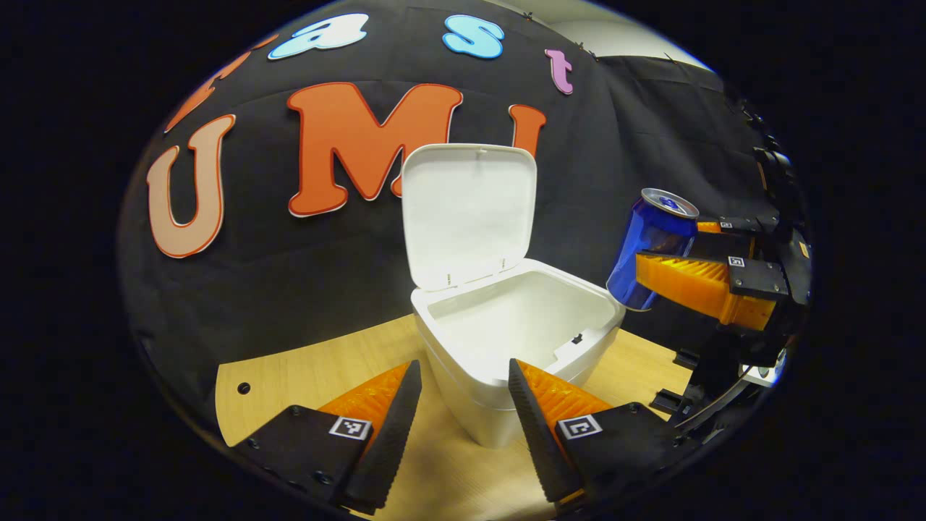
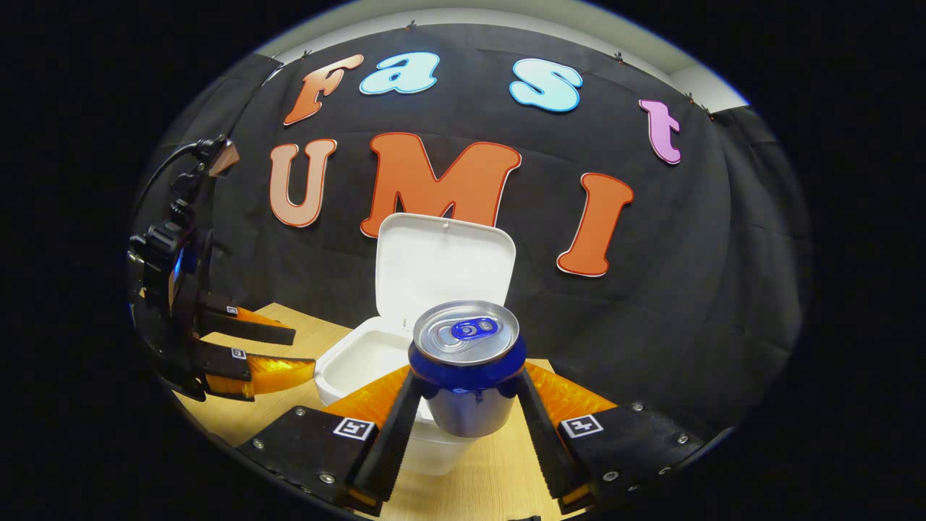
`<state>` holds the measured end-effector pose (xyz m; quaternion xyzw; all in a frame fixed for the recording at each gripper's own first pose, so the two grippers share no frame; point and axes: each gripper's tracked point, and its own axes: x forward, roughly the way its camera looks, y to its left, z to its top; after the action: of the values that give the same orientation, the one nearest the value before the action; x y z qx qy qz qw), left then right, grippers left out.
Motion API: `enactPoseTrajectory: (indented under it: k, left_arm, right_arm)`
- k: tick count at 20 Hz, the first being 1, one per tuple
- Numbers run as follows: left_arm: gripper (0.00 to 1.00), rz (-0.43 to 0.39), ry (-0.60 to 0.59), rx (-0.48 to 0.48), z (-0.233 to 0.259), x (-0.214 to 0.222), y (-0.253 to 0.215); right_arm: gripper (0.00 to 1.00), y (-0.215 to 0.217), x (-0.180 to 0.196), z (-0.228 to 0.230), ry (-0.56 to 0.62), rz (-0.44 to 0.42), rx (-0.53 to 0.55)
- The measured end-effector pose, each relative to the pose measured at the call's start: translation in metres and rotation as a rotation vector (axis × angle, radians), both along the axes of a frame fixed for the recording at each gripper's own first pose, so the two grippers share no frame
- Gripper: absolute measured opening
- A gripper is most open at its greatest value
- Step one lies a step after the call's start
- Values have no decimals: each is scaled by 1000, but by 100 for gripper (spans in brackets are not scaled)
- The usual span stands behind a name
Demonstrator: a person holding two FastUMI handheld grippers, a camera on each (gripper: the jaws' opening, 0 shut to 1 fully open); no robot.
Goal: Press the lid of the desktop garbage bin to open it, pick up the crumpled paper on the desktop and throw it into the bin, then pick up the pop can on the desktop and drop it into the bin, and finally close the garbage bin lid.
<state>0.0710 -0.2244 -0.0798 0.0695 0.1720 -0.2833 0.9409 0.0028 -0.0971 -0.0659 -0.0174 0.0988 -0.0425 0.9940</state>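
Note:
The white desktop bin (image 1: 506, 347) stands on the wooden table with its lid (image 1: 469, 213) swung up and back. Its inside looks white; I cannot make out the crumpled paper. My left gripper (image 1: 464, 423) is open just in front of the bin, nothing between its fingers. A blue pop can (image 1: 650, 250) hangs in the air right of the bin, tilted, held by my right gripper (image 1: 669, 264). In the right gripper view the can (image 2: 466, 369) sits upright between both fingers of my right gripper (image 2: 466, 405), in front of the open bin (image 2: 362, 365). The left gripper (image 2: 286, 351) stands open at the left.
The wooden table (image 1: 304, 369) ends at a curved left edge with a small hole (image 1: 244, 388). Black cloth hangs close behind the bin. Dark stand parts (image 1: 687, 376) sit at the table's right side.

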Motion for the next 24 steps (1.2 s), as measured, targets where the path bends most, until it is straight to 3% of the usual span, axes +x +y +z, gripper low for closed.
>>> enactPoseTrajectory:
  k: [1, 3, 9, 12, 13, 16, 20, 24]
  left_arm:
    - [88, 23, 10, 1, -3, 0, 8]
    - [91, 64, 17, -2, -4, 0, 23]
    - [87, 182, 36, 53, -23, -4, 71]
    - [91, 245, 37, 50, -25, -8, 92]
    - [87, 257, 40, 50, -25, -10, 96]
    - [91, 288, 42, 65, -29, -16, 109]
    - [87, 334, 46, 72, -32, -24, 124]
    - [91, 360, 52, 61, -34, -27, 131]
  right_arm:
    - [78, 2, 5, 1, -1, 10, 2]
    - [78, 5, 12, 0, -7, 25, 0]
    - [78, 19, 33, -5, -7, 90, -9]
    - [78, 18, 39, -14, 10, 106, -8]
    - [78, 18, 41, -18, 20, 108, -5]
    - [78, 19, 42, -29, 44, 120, 8]
    - [78, 18, 43, -42, 64, 125, 4]
    - [78, 18, 44, -58, 106, 131, 20]
